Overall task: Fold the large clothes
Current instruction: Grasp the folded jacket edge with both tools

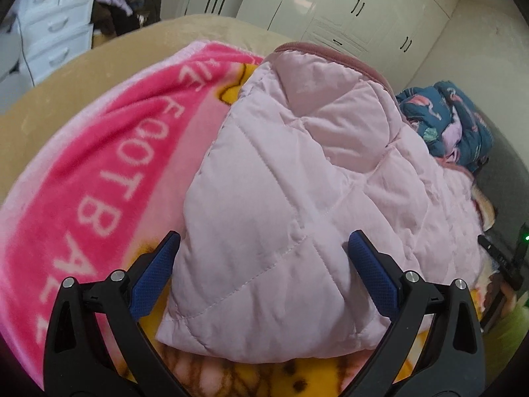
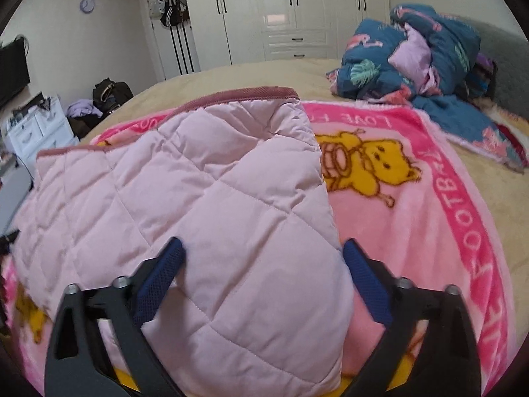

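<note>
— Left hand-held gripper (image 1: 264,248): how is it set?
— Its jaws are spread, with a corner of the pink quilted jacket (image 1: 297,172) seen between them, ungripped.
— And the right hand-held gripper (image 2: 263,253)?
— Likewise spread over the jacket's other corner. The jacket is laid on the pink blanket (image 2: 413,205) on the bed (image 2: 264,72).

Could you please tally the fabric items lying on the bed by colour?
Pale pink quilted jacket: 1
Bright pink bear blanket: 1
Blue flamingo-print bedding heap: 1
Total: 3
</note>
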A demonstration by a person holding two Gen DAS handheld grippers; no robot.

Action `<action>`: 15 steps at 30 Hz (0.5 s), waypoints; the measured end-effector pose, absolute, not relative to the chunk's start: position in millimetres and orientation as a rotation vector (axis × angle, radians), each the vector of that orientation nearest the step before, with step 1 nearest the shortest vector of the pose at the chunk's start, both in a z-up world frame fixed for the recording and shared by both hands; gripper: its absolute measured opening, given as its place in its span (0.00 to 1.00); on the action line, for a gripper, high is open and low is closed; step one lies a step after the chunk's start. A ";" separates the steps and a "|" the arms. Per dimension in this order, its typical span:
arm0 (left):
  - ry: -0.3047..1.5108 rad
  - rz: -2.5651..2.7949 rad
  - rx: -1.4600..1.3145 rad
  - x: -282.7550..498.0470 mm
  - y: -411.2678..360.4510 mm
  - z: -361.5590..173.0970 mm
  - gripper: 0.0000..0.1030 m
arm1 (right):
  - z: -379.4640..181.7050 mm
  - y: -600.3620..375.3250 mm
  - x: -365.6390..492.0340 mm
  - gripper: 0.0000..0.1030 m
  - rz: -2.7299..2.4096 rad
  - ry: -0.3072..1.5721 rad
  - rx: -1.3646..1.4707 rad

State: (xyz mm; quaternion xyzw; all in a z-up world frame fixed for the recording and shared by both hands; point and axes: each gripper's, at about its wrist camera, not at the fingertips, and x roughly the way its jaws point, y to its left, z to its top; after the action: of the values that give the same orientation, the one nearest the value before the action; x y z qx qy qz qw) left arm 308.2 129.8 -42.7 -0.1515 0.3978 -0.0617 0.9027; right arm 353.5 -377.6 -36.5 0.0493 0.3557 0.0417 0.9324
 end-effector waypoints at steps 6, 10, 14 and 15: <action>0.780 -0.121 -0.211 302.9 112.3 -30.4 0.25 | -42.4 -378.1 339.9 0.26 0.112 0.679 0.123; 0.714 -0.102 -0.112 299.4 97.3 -8.8 0.19 | -21.3 -381.1 328.2 0.19 0.098 0.600 0.146; 0.654 -0.099 -0.112 313.1 91.1 16.9 0.18 | -0.2 -390.8 335.1 0.18 0.077 0.530 0.190; 0.648 -0.095 -0.104 317.8 88.7 20.4 0.18 | 2.4 -393.7 343.7 0.18 0.071 0.527 0.202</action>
State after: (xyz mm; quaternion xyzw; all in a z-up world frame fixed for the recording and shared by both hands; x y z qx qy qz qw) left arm 317.8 88.7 20.4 -0.0508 0.3180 -0.0464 0.9456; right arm 343.7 -393.7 2.4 0.0996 0.2601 0.0351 0.9598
